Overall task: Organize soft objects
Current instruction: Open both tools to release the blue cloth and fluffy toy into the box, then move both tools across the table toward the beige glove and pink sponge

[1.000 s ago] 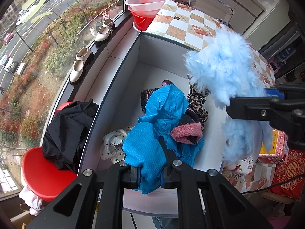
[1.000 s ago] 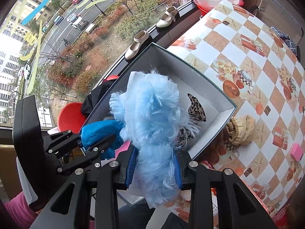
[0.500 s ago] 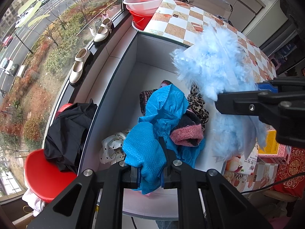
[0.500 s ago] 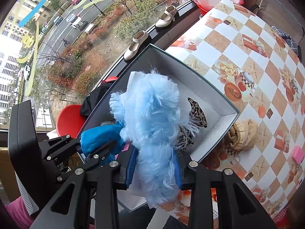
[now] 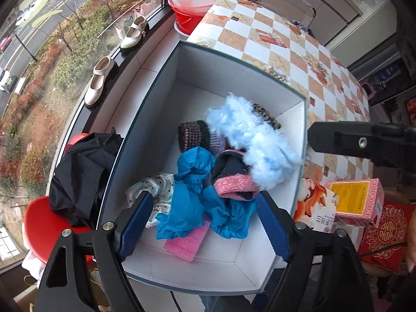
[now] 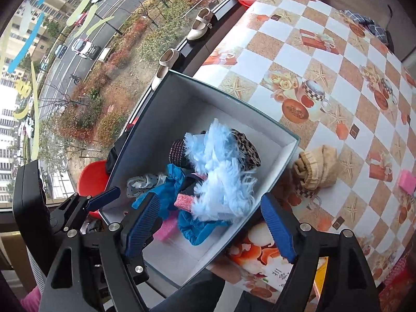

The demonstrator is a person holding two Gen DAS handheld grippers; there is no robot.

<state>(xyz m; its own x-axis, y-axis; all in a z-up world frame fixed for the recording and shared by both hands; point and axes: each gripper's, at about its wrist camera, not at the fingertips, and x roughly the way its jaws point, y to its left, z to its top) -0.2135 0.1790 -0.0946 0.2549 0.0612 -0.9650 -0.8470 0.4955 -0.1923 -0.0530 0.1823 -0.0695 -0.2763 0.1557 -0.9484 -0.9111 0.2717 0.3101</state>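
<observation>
A white open box [image 5: 161, 135] [image 6: 275, 143] holds a pile of soft things: a fluffy light-blue piece [image 5: 257, 140] [image 6: 221, 171] on top, a blue cloth [image 5: 192, 197] [image 6: 171, 179], a pink-cuffed dark sock [image 5: 231, 179], a dark knit piece [image 5: 192, 135], a leopard piece [image 6: 247, 148], a dotted white cloth [image 5: 153, 187] and a pink sponge [image 5: 187, 241]. My left gripper [image 5: 205, 223] is open and empty above the box's near end. My right gripper [image 6: 208, 226] is open and empty above the box.
A beige knit piece [image 6: 317, 169] lies on the checkered table [image 6: 325, 59] right of the box. A pink sponge [image 6: 408, 179] lies further right. A pink carton [image 5: 356, 200] stands by the box. Black clothes [image 5: 83, 171] lie on a red chair [image 5: 39, 226] by the window.
Both grippers have opened. The blue cloth and the fluffy light-blue piece have dropped from them into the box.
</observation>
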